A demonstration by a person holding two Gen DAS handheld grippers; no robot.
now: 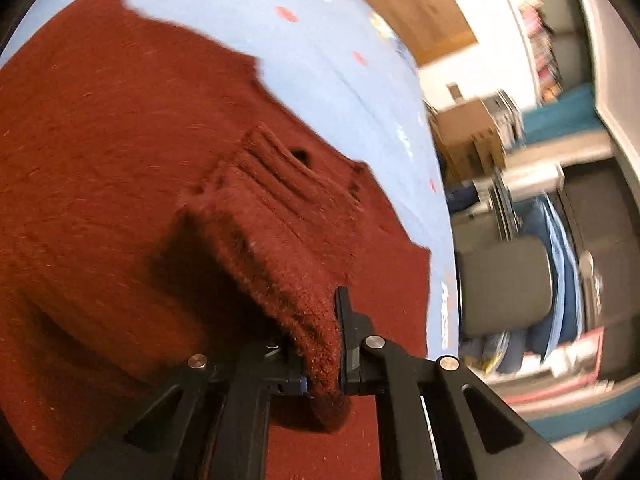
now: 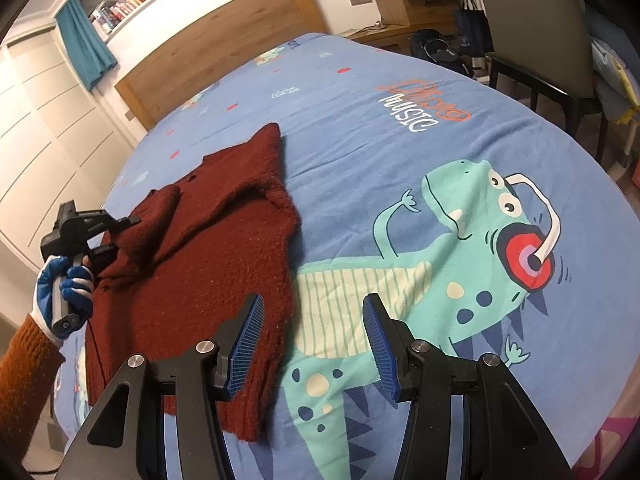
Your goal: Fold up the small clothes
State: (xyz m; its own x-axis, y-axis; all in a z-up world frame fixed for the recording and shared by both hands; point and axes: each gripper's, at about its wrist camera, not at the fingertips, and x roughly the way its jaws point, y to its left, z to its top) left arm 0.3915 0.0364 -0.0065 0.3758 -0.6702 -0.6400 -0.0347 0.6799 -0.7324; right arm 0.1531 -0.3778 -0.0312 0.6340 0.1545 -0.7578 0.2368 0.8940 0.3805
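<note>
**Colleague:** Start at the left. What do you have there?

**Me:** In the right wrist view I see a gloved hand (image 2: 64,292) in blue and white, with an orange knitted sleeve (image 2: 24,364) behind it, holding the left gripper (image 2: 120,236) at the left edge of the bed. Its jaws are clenched on a fold of the dark red sweater (image 2: 208,248). The left wrist view confirms it: the knit is pinched in the left gripper (image 1: 320,364) and lifted into a ridge above the rest of the sweater (image 1: 100,160).

**Colleague:** And the sweater itself?

**Me:** It lies on the left part of the blue bedspread (image 2: 360,152), mostly flat, with one sleeve pointing toward the far wooden headboard (image 2: 224,36). Its near hem reaches down beside my right gripper.

**Colleague:** Then the right gripper?

**Me:** The right gripper (image 2: 312,348) hovers near me with its jaws apart and nothing between them. Its left blue pad (image 2: 244,344) sits over the sweater's right edge; I cannot tell whether it touches. Its right pad is over the green dinosaur print (image 2: 460,264).

**Colleague:** Anything further right?

**Me:** A chair (image 2: 532,28) stands at the far right, beside the bed.
</note>
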